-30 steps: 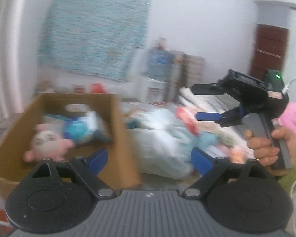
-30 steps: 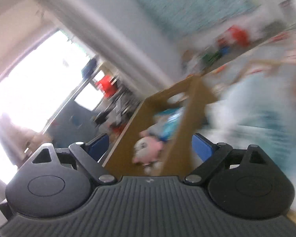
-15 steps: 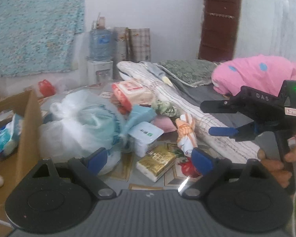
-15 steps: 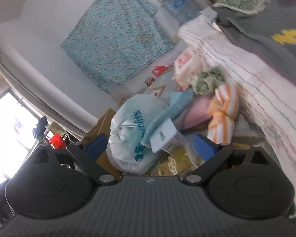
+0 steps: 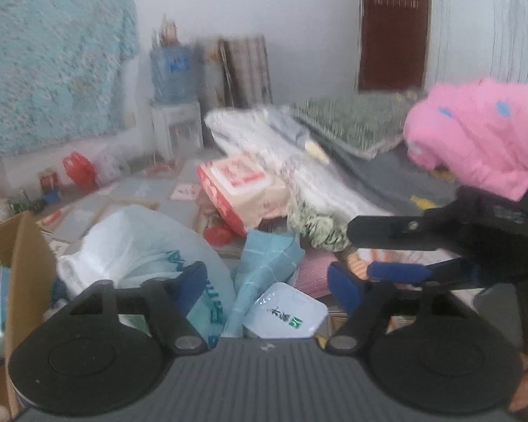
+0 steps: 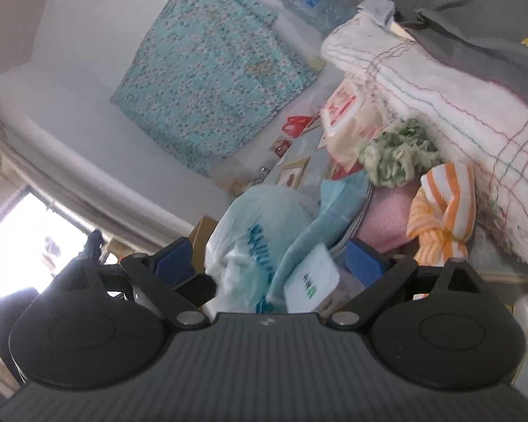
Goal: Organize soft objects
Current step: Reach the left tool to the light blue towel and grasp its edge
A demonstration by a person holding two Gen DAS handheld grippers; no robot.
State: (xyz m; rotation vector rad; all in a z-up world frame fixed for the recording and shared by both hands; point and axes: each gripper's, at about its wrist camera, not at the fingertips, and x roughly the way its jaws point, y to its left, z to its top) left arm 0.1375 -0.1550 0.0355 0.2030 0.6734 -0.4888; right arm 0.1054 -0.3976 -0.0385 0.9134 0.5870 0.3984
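A pile of soft things lies on the floor beside a mattress: a white plastic bag [image 5: 137, 246] [image 6: 250, 239], a light blue cloth [image 5: 264, 260] [image 6: 320, 218], a pink cushion [image 5: 313, 274] [image 6: 387, 218], a green fuzzy bundle [image 5: 316, 225] [image 6: 397, 154], and an orange striped cloth [image 6: 443, 211]. My left gripper [image 5: 267, 277] is open and empty just above the pile. My right gripper [image 6: 267, 263] is open and empty close over the bag and blue cloth; it also shows in the left wrist view [image 5: 359, 249], at the right.
A cardboard box [image 5: 28, 256] with plush toys stands at the left. A white lidded tub [image 5: 285, 311] [image 6: 313, 277] sits at the pile's front. A red-and-white tissue pack [image 5: 243, 186], a folded white blanket [image 6: 440, 77], a pink quilt [image 5: 475, 140] and a water dispenser [image 5: 174, 105] lie beyond.
Both grippers swung right, away from the box, and moved in closer over the pile. The right gripper has come lower and nearer to the left one. Both stayed open.
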